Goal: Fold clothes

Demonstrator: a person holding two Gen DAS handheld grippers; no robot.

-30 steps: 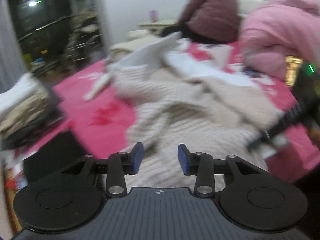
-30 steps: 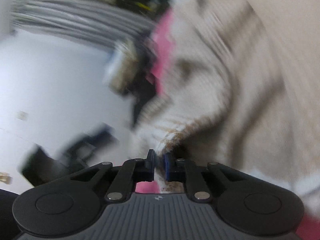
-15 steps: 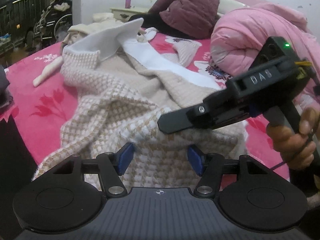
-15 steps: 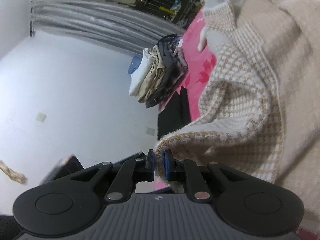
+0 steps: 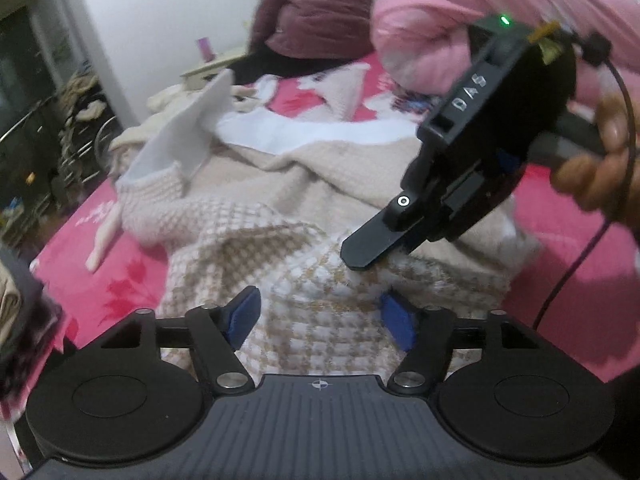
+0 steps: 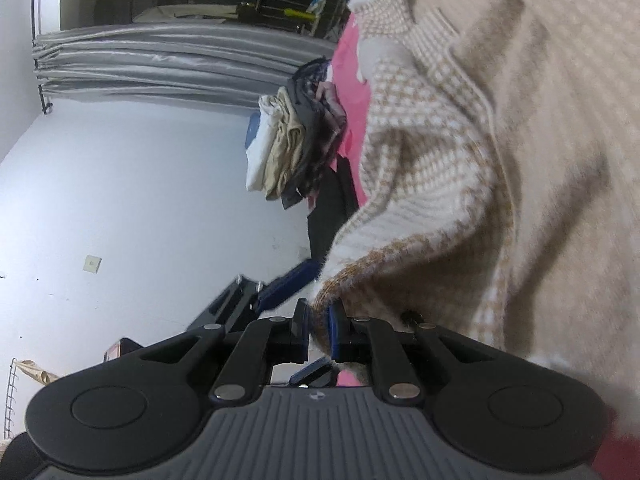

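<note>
Room: a bedroom with white walls; a bed (image 5: 132,280) under a bright pink floral sheet fills the view, with grey curtains (image 6: 160,64) at the far side.
Landmark: a beige-and-white houndstooth knit cardigan (image 5: 304,264) lies rumpled across the middle of the bed, white lining turned up at its far end.
Left claw (image 5: 320,316): released, its jaws have just been opening; the 2 blue pads stand apart just over the cardigan's checked near edge, cloth showing between them but not pressed.
Right claw (image 6: 318,330): clenched on the cardigan's fuzzy hem, a fold of knit pinched between the pads; in the left wrist view it comes in from the right of the cardigan, held by a hand (image 5: 600,160).
Folded clothes (image 6: 296,144): a stack at the bed's edge, left of the cardigan.
Pink duvet (image 5: 460,12): bunched beyond the cardigan.
Person (image 5: 312,4): in a maroon top, sitting beyond the cardigan, back turned.
</note>
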